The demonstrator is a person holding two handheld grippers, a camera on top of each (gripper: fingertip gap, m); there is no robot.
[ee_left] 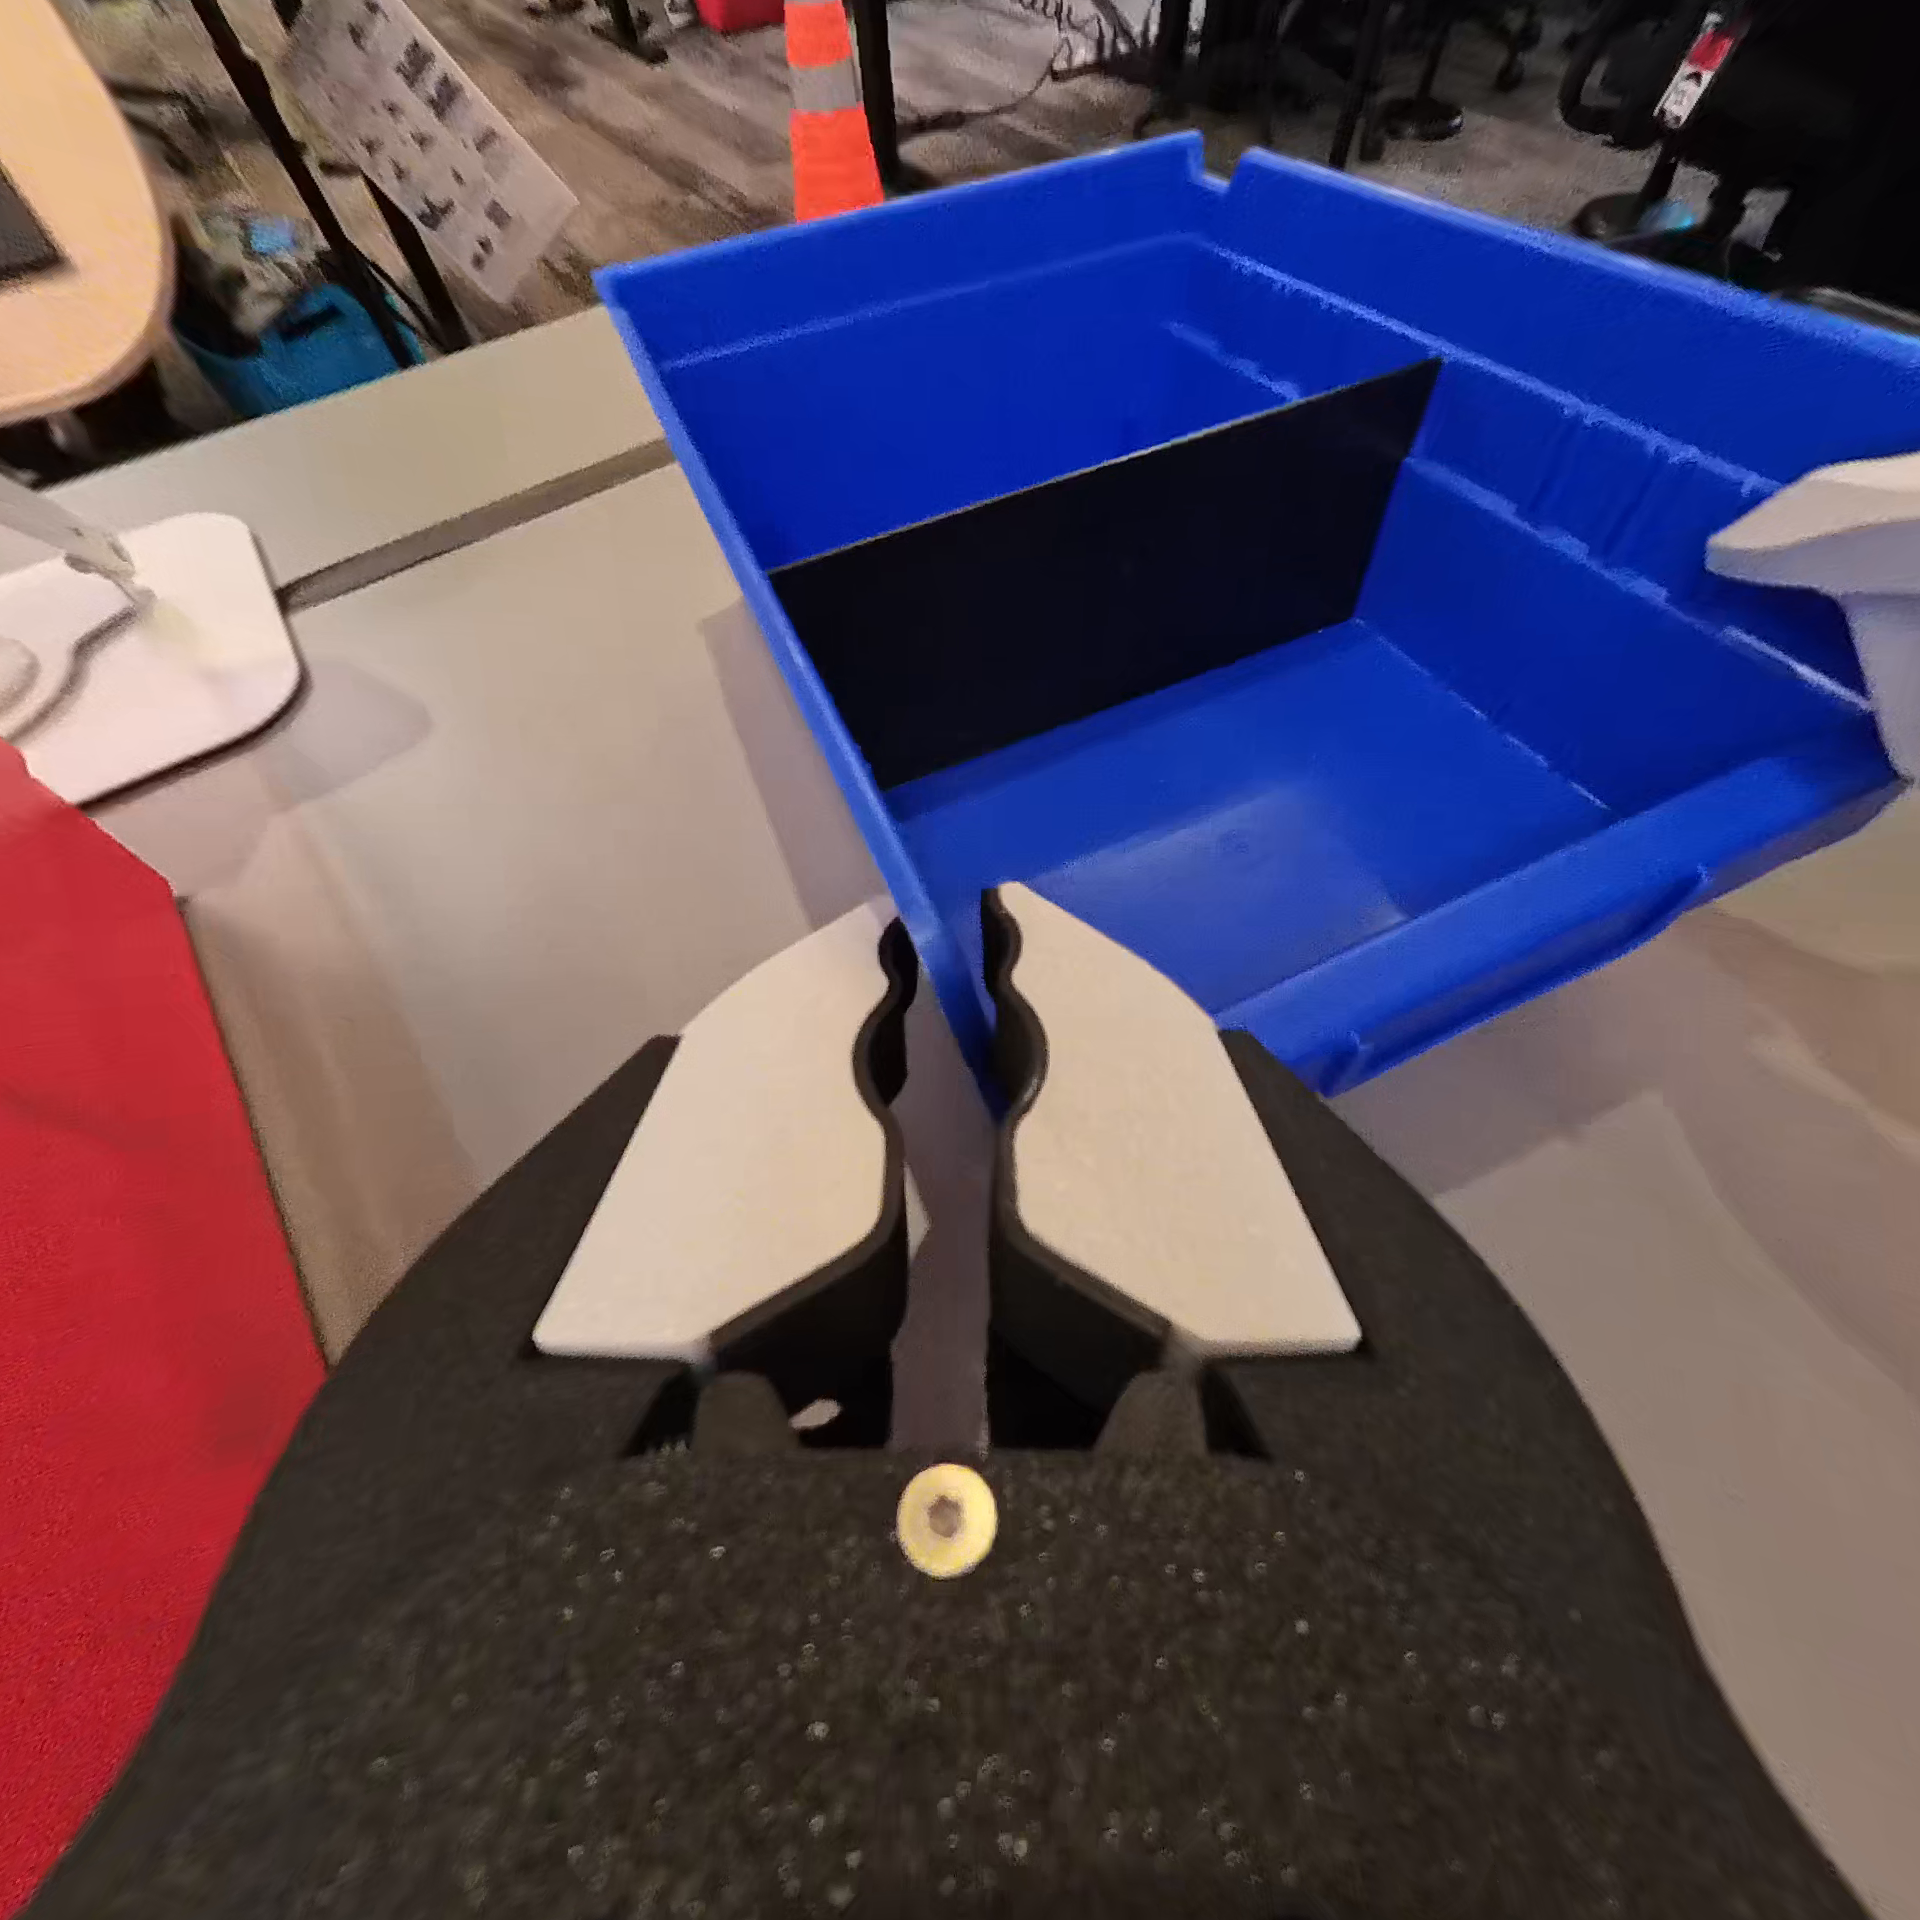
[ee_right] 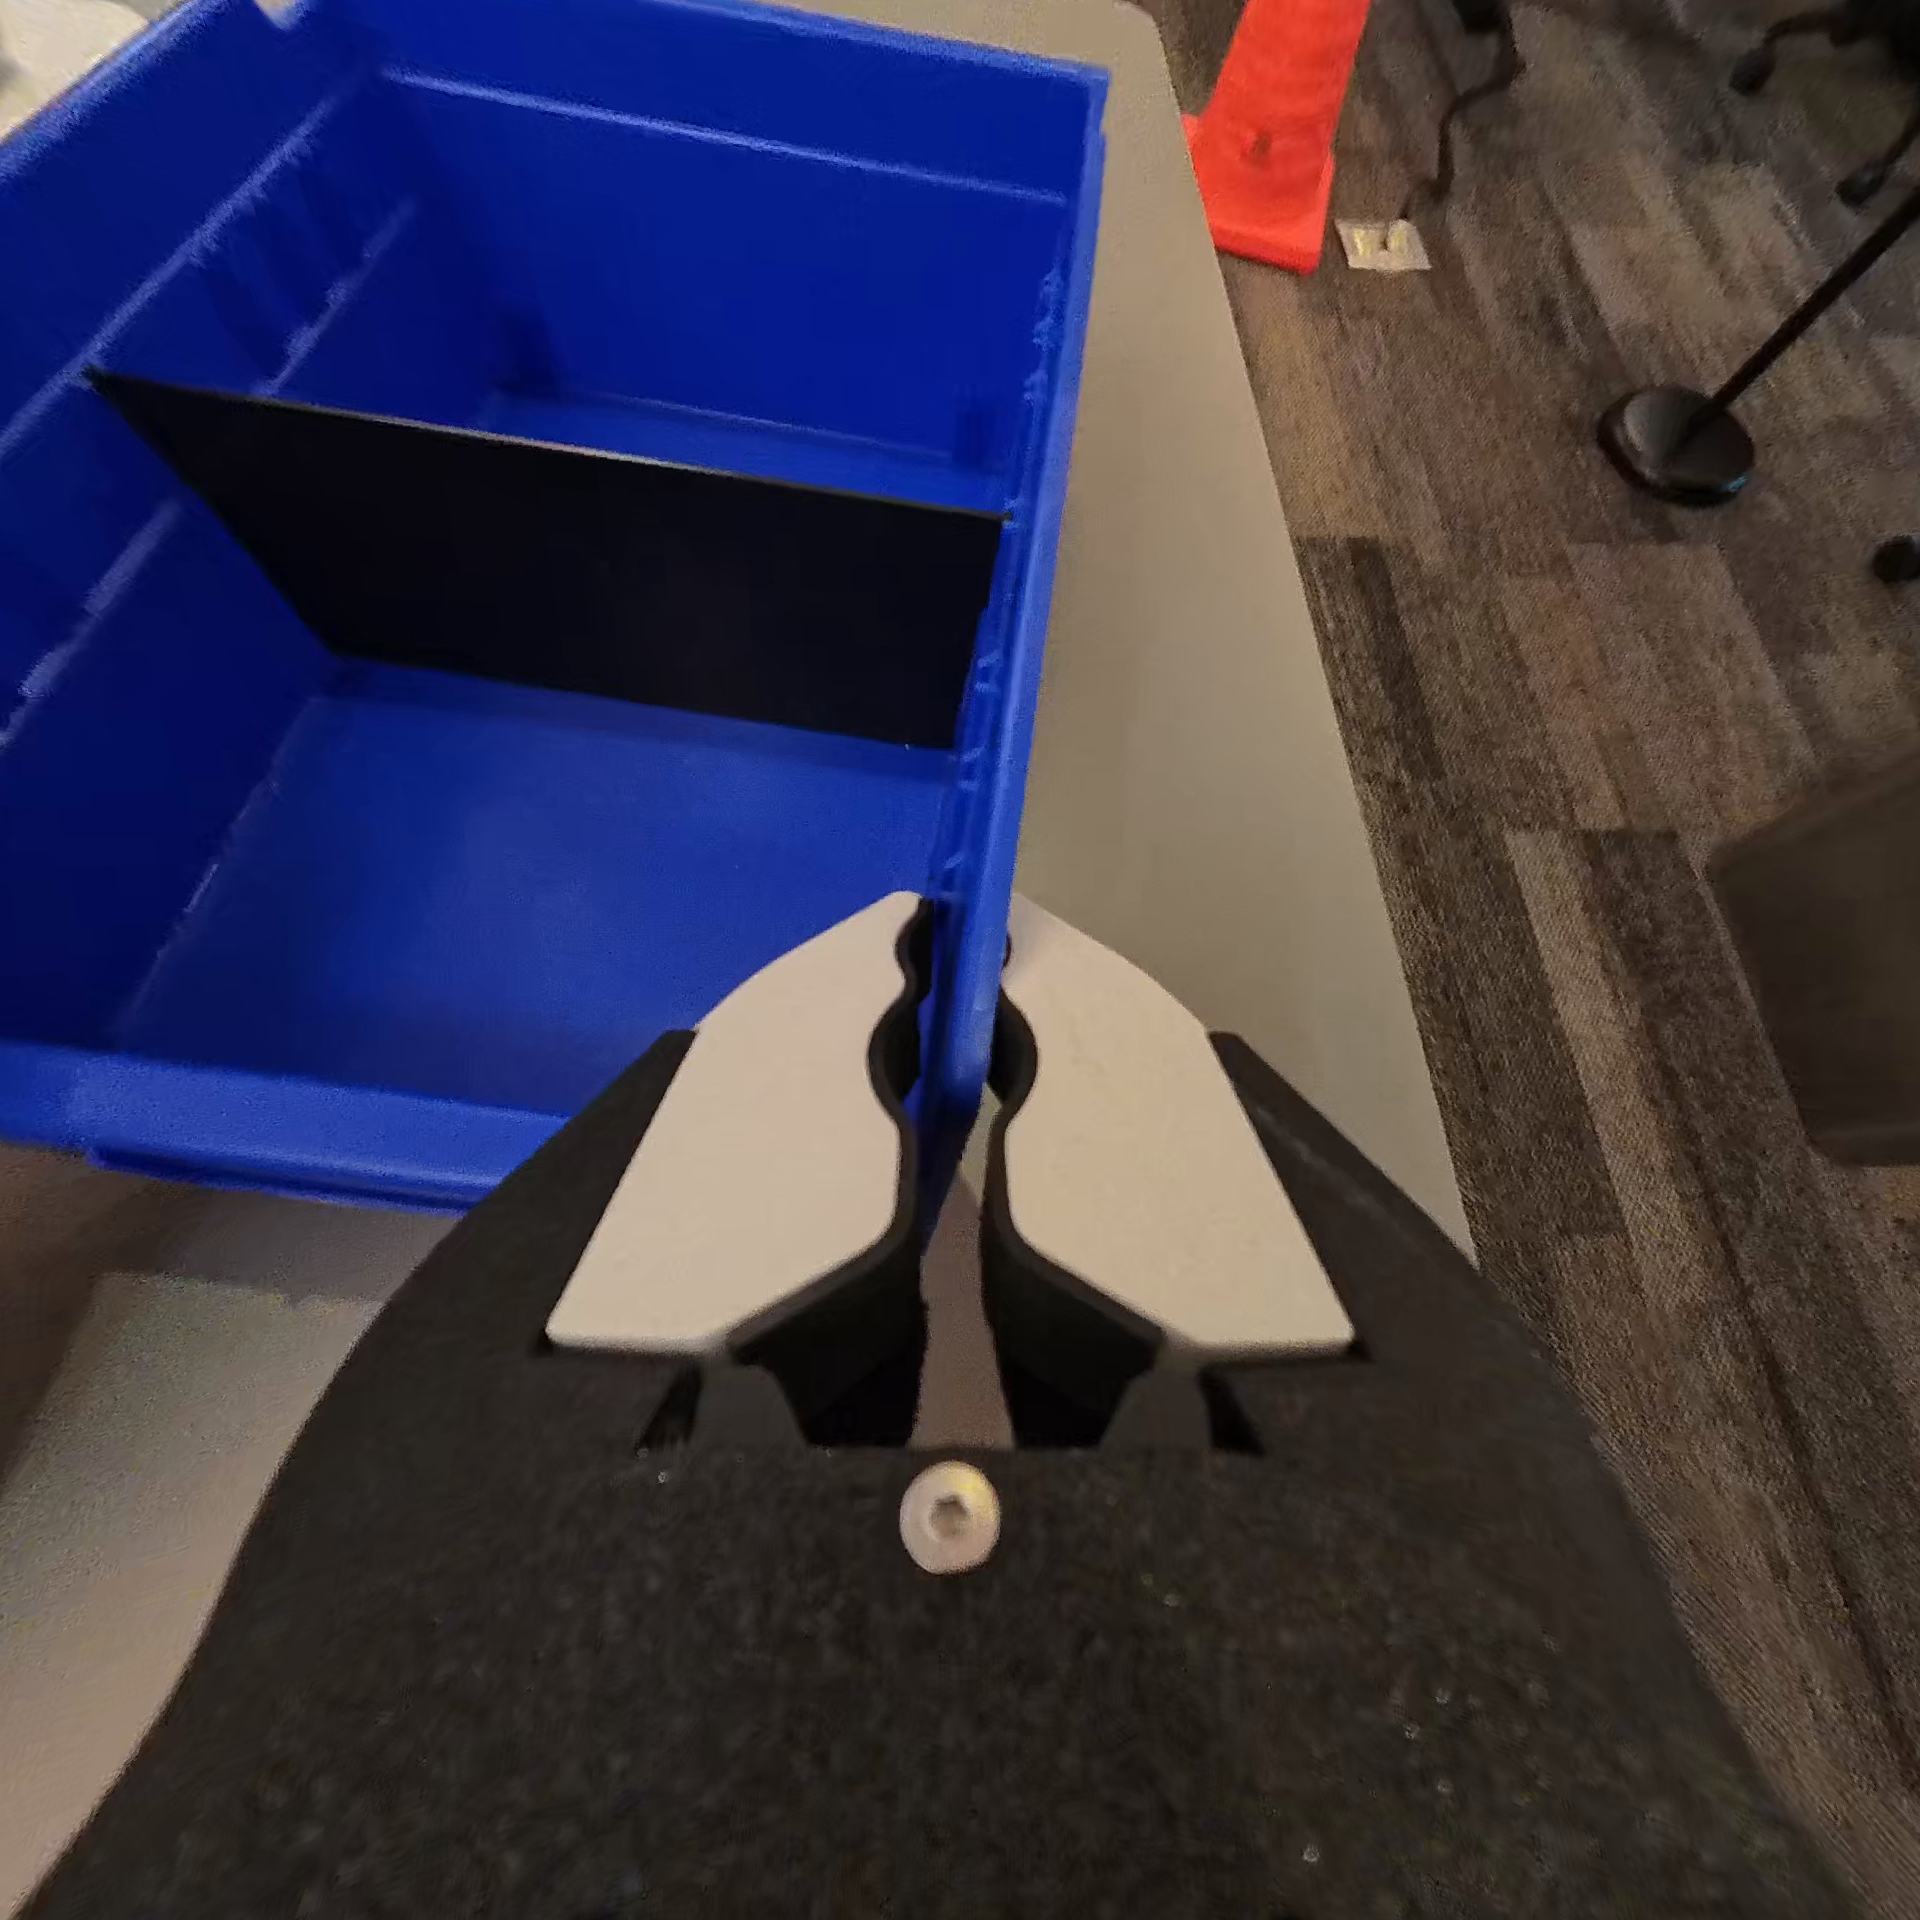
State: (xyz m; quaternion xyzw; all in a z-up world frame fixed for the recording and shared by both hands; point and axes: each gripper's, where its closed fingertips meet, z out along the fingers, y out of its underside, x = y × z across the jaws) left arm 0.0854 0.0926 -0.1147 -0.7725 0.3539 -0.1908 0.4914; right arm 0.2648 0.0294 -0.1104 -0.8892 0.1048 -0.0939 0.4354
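While both grippers clamp thin walls, blue plastic bin (ee_left: 1299, 862) sits tilted.

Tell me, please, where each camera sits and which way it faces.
Left wrist view: on the left claw, looking along its fingers, shut on the bin wall at a near corner; grey table and orange cone beyond; the right claw's tip shows at the right edge.
Right wrist view: on the right claw, shut on the bin's right wall; table edge and carpet to the right.
Shared: bin, black divider, table, cone.
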